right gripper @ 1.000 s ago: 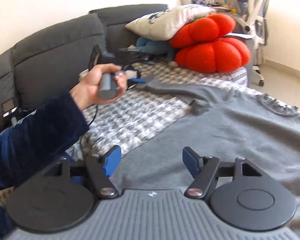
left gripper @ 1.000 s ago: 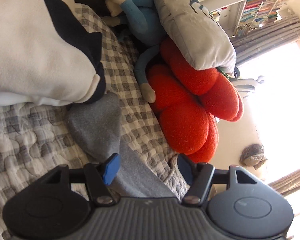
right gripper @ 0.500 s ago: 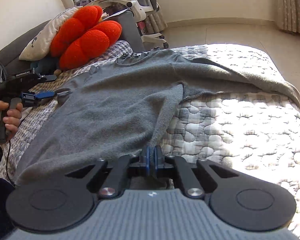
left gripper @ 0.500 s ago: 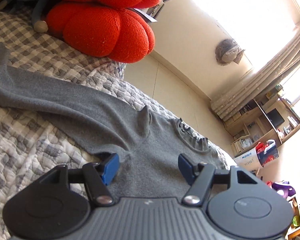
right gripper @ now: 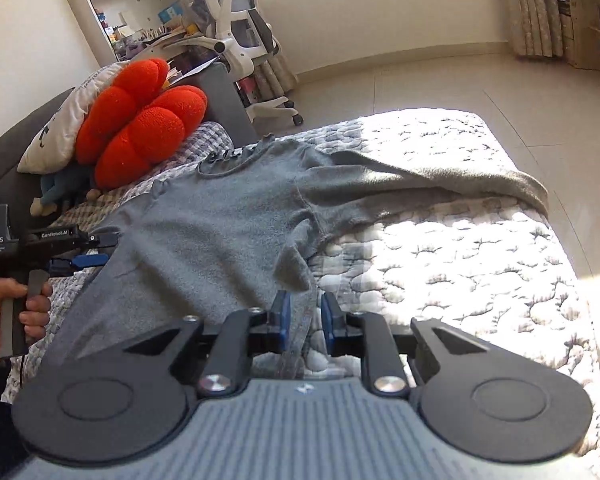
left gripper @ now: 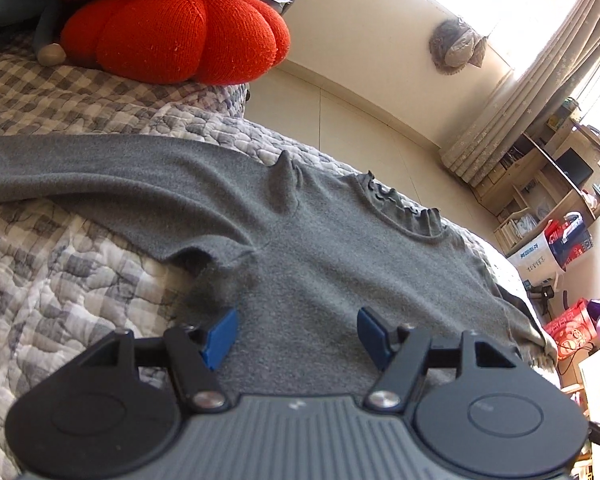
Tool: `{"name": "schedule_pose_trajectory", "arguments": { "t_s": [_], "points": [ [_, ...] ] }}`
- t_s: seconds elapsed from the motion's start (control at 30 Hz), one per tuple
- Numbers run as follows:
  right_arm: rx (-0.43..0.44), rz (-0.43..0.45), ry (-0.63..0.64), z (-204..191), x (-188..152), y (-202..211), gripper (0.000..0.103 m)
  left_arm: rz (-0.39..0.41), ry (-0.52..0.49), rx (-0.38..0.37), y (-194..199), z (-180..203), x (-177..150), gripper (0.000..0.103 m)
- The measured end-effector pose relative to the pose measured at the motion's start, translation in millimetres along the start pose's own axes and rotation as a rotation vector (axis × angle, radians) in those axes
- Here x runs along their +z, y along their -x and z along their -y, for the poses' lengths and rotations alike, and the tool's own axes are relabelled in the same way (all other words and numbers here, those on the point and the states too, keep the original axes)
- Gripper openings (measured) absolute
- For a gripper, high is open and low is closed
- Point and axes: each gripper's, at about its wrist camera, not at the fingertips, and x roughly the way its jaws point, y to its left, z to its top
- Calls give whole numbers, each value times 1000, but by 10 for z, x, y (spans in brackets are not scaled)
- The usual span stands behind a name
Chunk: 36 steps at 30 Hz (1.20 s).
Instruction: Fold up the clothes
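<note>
1. A grey sweater (right gripper: pixel 204 240) lies spread flat on a quilted bedspread (right gripper: pixel 460 264), its frilled neckline toward the far end of the bed and one sleeve stretched out across the sunlit side.
2. The right gripper (right gripper: pixel 304 320) sits low at the sweater's side edge, its blue-padded jaws opening with a fold of the grey fabric standing between them; the pads are not pressing on the cloth.
3. A small peak of fabric stands up just ahead of that gripper, beside the seam under the sleeve.
4. The left gripper (left gripper: pixel 296 334) hovers over the body of the sweater near the other armpit, its jaws spread wide with only the flat knit beneath them and nothing clamped.
5. In the right wrist view, a hand (right gripper: pixel 8 312) holds the left gripper's handle at the sweater's far side edge, a dark sleeve just showing below it.
6. The other sleeve runs out across the bedspread toward a red pumpkin-shaped cushion (left gripper: pixel 172 36) at the head of the bed, where a white pillow (right gripper: pixel 60 124) and a blue stuffed toy (right gripper: pixel 60 188) are also piled.
7. A white office chair (right gripper: pixel 240 28) stands on the tiled floor beyond the bed.
</note>
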Motion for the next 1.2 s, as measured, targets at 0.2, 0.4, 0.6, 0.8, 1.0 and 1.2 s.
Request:
{"name": "schedule_pose_trajectory", "arguments": {
  "t_s": [0.2, 0.4, 0.6, 0.8, 1.0, 1.2],
  "points": [
    [-380, 60, 322, 53, 169, -495, 71, 11, -34, 24, -23, 59, -47, 70],
    [-465, -15, 429, 352, 258, -928, 9, 13, -29, 23, -26, 41, -38, 70],
    [-481, 40, 358, 578, 544, -1005, 5, 17, -23, 23, -45, 31, -22, 70],
    [-275, 31, 369, 433, 590, -760, 27, 26, -12, 22, -44, 29, 1, 70],
    [-260, -89, 457, 359, 416, -932, 51, 19, -22, 23, -55, 88, -17, 71],
    [-315, -8, 343, 532, 622, -874, 2, 17, -26, 31, -50, 84, -25, 71]
  ]
}}
